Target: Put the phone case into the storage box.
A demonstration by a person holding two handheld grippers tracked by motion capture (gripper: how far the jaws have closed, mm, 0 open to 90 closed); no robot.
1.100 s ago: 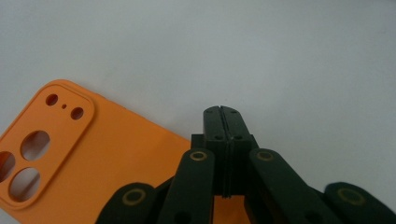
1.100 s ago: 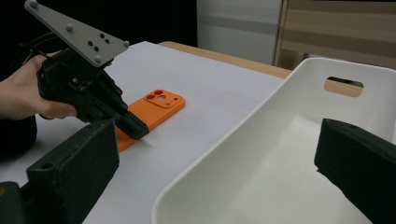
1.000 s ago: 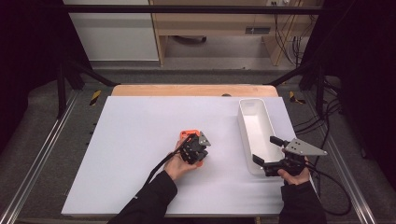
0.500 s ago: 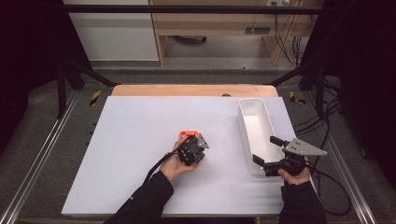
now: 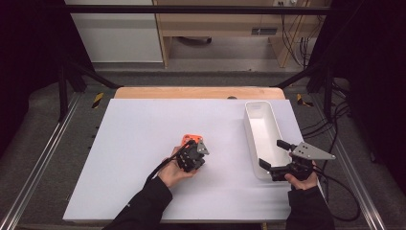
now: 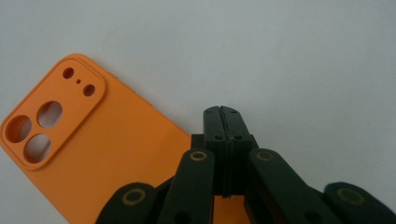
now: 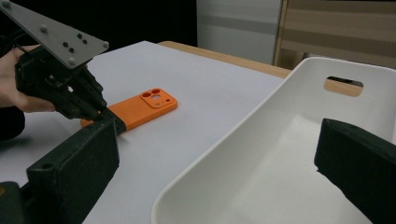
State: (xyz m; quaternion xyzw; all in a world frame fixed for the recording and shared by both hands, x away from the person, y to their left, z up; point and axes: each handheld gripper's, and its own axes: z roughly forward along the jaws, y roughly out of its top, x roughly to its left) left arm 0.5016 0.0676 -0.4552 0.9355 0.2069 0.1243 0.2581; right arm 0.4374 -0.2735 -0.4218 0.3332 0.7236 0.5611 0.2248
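An orange phone case (image 6: 93, 149) lies flat, back up, near the middle of the white table (image 5: 134, 143); its camera cut-outs point away from the hand. My left gripper (image 6: 222, 112) is shut, its jaws pressed together with the tips at the case's near edge. In the right gripper view the left gripper (image 7: 109, 114) touches the phone case (image 7: 140, 107) at that end. In the high view the phone case (image 5: 190, 139) peeks out beyond the left gripper (image 5: 191, 146). My right gripper (image 7: 217, 140) is open and holds nothing. It straddles the near wall of the white bin (image 7: 224, 140), one jaw outside and one inside.
The long white bin (image 5: 258, 108) stands empty along the table's right side. A wooden strip (image 5: 191, 92) edges the far side. Metal rails and cables run beside the table.
The left gripper has edged slightly toward the person at the phone case. The right gripper has stayed at the bin.
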